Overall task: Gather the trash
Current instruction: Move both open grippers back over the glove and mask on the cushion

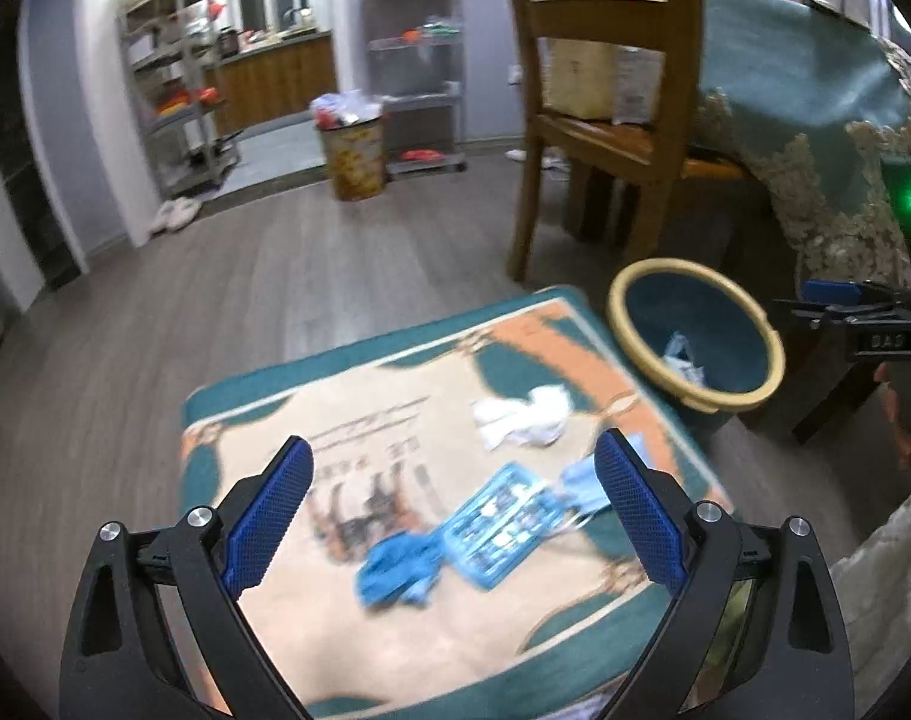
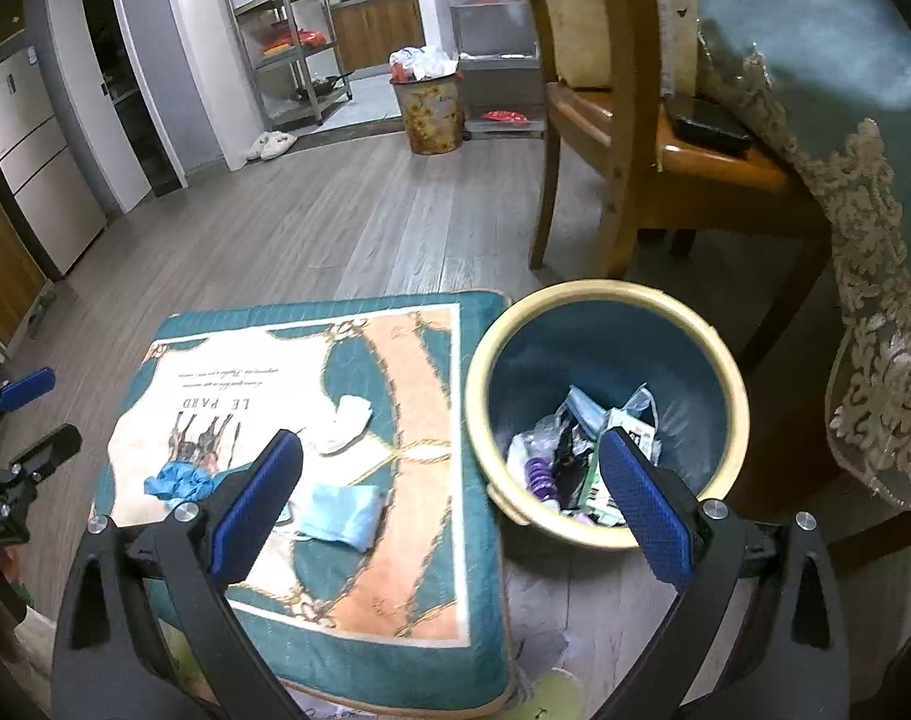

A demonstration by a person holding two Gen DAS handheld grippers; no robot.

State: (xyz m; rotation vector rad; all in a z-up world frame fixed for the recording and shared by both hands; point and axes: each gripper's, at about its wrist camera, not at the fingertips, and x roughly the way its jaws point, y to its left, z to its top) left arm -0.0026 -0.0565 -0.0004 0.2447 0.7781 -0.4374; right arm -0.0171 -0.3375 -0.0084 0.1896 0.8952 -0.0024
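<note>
Blue ribbed fingers (image 1: pixel 287 516) of both grippers spread wide and empty, crumpled white tissue (image 1: pixel 524 417) on printed cushion (image 2: pixel 431 360), round cream-rimmed bin (image 2: pixel 605 294)

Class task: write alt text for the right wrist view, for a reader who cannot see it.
Open right tongs hover over a teal bin holding wrappers. Beside it, a patterned cushion carries a blue face mask, white tissue and crumpled blue glove.

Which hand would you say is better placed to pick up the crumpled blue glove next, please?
Left, probably. The open left gripper points at the mat with the blue glove between its fingers; the open right gripper faces the bin side.
</note>
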